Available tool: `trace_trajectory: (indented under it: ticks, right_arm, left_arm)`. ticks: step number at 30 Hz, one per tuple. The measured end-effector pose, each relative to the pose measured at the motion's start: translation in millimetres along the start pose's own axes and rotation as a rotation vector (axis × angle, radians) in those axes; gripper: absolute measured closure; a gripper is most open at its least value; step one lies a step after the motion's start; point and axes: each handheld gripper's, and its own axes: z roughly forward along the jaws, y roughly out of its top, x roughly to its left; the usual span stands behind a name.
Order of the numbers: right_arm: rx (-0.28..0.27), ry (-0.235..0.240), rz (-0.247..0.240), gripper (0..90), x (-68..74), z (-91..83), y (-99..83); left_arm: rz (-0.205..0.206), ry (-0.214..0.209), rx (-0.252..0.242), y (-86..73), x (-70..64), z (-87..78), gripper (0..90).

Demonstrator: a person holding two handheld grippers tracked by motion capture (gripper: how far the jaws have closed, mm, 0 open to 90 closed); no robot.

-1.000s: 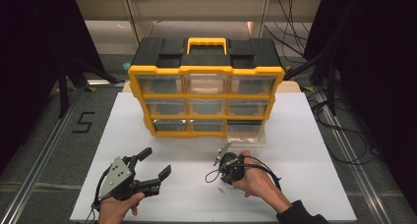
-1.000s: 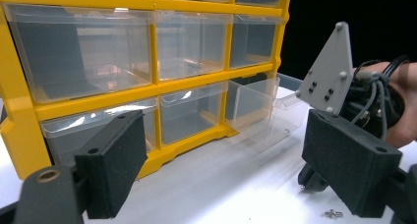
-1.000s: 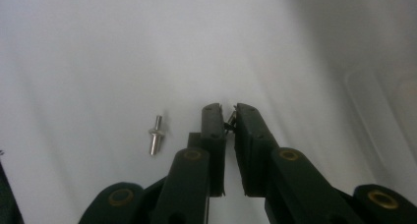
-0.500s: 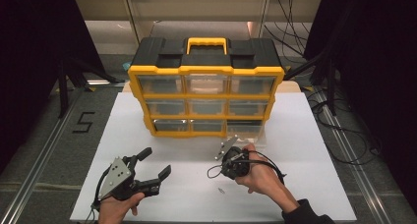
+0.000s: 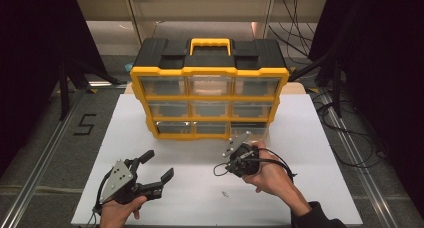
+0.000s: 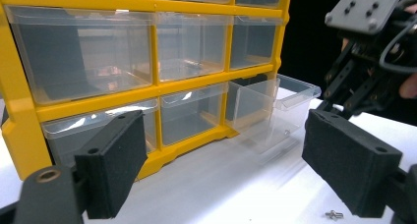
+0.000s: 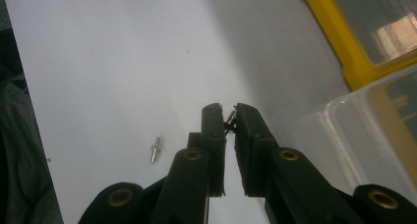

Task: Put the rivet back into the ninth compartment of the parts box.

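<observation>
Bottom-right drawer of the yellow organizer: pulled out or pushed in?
Pulled out. In the left gripper view the clear drawer juts past the organizer's yellow frame, while its neighbours sit flush.

Right gripper [image 5: 239, 149] is further forward now, up from mid-tabletop [image 5: 320, 138] to the pulled-out clear drawer [image 5: 248, 132] at the organizer's bottom right. Fingers [image 7: 212, 130] pinch a small screw [image 7: 229, 120]. A second screw [image 5: 225, 193] lies well behind the fingers.

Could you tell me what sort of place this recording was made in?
Probably a lab recording bench: a white table with a yellow drawer organiser, metal floor rails, loose cables and dark curtains around it.
</observation>
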Motion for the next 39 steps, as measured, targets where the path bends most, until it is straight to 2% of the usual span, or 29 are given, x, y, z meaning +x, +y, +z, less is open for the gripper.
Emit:
trace_trajectory:
  ticks: [6, 7, 13, 15, 21, 24, 30, 31, 39]
  right_arm:
    - [-0.046, -0.027, -0.009, 83.3, -2.6, -14.6, 1.9]
    - [-0.042, -0.018, -0.009, 83.3, -3.6, -16.8, 2.1]
    - [-0.07, -0.052, -0.01, 83.3, -5.5, -24.6, 2.4]
    - [-0.073, -0.044, -0.011, 83.3, -6.5, -26.5, 2.5]
    - [-0.103, -0.064, -0.002, 83.3, -11.2, -36.4, 1.4]
    - [-0.115, -0.067, 0.019, 83.3, -13.0, -42.0, 0.5]
    - [-0.153, -0.104, 0.025, 83.3, -19.7, -50.9, -2.8]
    - [-0.152, -0.099, 0.041, 83.2, -21.0, -53.4, -3.6]
    - [-0.16, -0.136, 0.056, 83.3, -32.2, -55.8, -10.7]
  left_arm:
    - [0.002, 0.0, 0.001, -0.1, 0.0, 0.2, 16.2]
    - [0.002, 0.0, 0.001, 0.0, 0.0, 0.2, 16.2]
    - [-0.001, 0.001, -0.001, 0.0, 0.0, 0.1, 16.2]
    - [0.0, 0.001, -0.001, 0.0, 0.1, 0.1, 16.2]
    - [0.0, 0.001, 0.0, -0.1, 0.1, 0.2, 16.2]
    - [0.0, 0.001, 0.0, -0.1, 0.1, 0.2, 16.2]
    - [-0.003, 0.002, 0.0, -0.2, 0.1, 0.1, 16.2]
    - [-0.003, 0.002, 0.001, -0.2, 0.1, 0.1, 16.2]
    - [-0.004, 0.002, 0.0, -0.1, 0.0, 0.1, 16.2]
